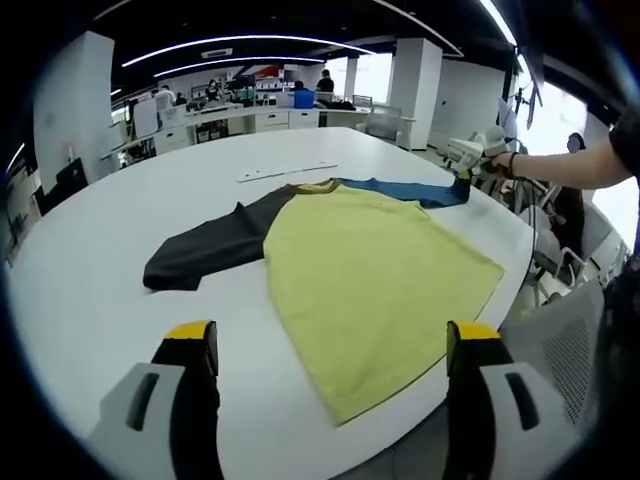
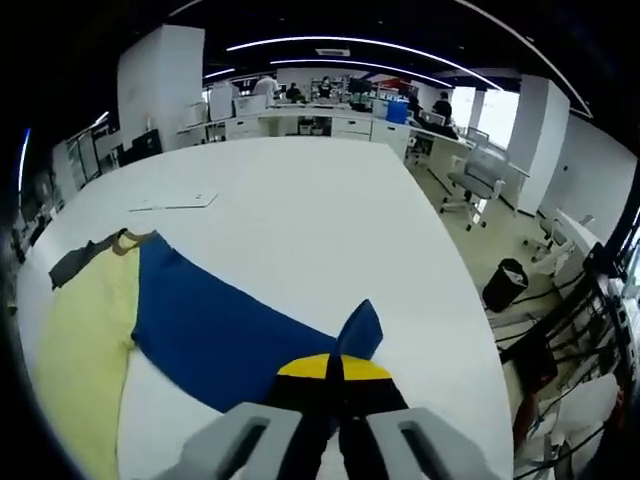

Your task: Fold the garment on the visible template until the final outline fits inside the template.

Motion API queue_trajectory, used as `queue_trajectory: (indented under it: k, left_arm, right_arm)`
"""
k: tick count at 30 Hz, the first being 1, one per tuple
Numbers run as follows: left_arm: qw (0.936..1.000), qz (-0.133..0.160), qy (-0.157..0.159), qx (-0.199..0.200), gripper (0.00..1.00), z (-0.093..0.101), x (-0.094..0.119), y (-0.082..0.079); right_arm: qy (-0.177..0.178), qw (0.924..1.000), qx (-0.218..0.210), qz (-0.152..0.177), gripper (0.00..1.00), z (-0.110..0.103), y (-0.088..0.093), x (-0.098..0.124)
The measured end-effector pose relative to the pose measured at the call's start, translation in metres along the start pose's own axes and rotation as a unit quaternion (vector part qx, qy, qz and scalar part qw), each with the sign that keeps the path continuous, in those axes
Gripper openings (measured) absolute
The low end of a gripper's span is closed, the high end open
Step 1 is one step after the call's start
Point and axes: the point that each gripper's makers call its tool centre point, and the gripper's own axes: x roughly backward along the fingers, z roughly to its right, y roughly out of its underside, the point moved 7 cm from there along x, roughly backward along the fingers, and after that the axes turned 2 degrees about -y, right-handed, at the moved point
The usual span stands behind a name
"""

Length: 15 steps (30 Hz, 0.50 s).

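Right gripper point(image 2: 333, 385) is clamped on the blue sleeve point(image 2: 225, 330) end; left gripper point(image 1: 335, 350) hangs open above the worktop point(image 1: 90, 300). The garment point(image 1: 370, 275) looks soft, light and limp. Hems and sleeve ends are the best holds.

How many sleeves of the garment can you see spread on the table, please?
2: the dark grey sleeve lies flat on one side of the yellow body; the blue sleeve on the other, its end pinched in the right gripper.

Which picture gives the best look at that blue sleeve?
The right gripper view: the blue sleeve spreads wide and close, its tip pinched in the right tongs. The left gripper view shows it far off, a thin strip behind the yellow body.
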Motion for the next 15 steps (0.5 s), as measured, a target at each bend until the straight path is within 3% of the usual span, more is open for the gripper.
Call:
queue_trajectory:
  k: [15]
  left_arm:
    - [1.0, 0.001, 0.004, -0.003, 0.92, -0.001, 0.003, -0.001]
  right_arm:
    - [-0.054, 0.9976, 0.04, 0.014, 0.0, -0.044, -0.038, -0.019]
